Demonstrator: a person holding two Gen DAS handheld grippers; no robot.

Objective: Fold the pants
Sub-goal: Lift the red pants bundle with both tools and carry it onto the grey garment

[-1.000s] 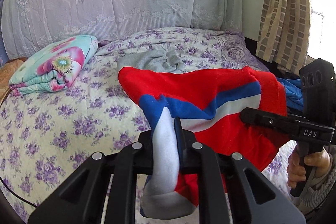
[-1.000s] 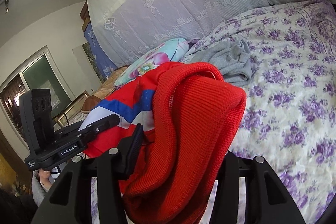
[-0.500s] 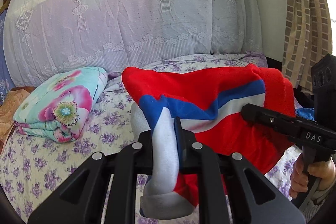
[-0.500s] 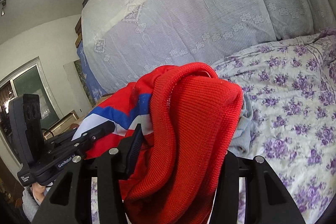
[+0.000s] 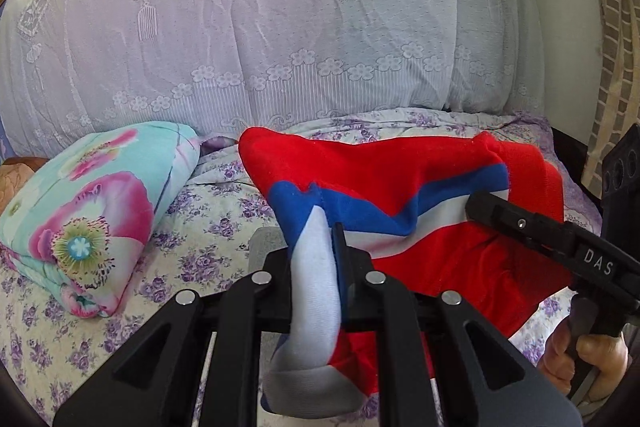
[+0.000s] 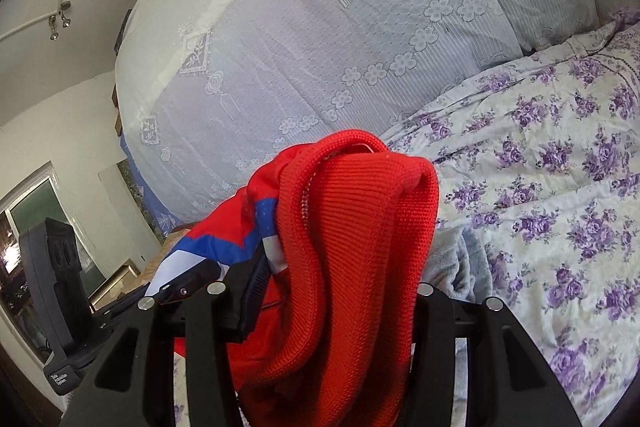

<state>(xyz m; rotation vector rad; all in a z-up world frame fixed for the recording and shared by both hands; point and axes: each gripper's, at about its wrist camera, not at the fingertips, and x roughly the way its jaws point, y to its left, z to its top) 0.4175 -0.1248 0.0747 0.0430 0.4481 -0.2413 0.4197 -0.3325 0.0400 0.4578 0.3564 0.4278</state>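
Red pants [image 5: 400,187] with blue and white stripes hang stretched between both grippers above the flowered bed. My left gripper [image 5: 320,259] is shut on a white and blue end of the pants, which droops below its fingers. The right gripper [image 5: 492,207] shows at the right of the left wrist view, held by a hand [image 5: 592,359]. In the right wrist view my right gripper [image 6: 340,283] is shut on a thick bunch of the red knit pants [image 6: 352,247], which hides its right finger. The left gripper [image 6: 188,279] appears at the lower left there.
A folded floral quilt [image 5: 88,211] lies at the left on the bed sheet [image 6: 560,187]. A grey garment [image 6: 460,263] lies on the bed under the pants. A big lace-covered bedding pile [image 5: 280,27] stands behind. A curtain [image 5: 616,67] hangs at the right.
Both grippers have carried the pants forward over the bed toward the lace-covered pile. The grey garment has passed beneath the pants, and the quilt is nearer.
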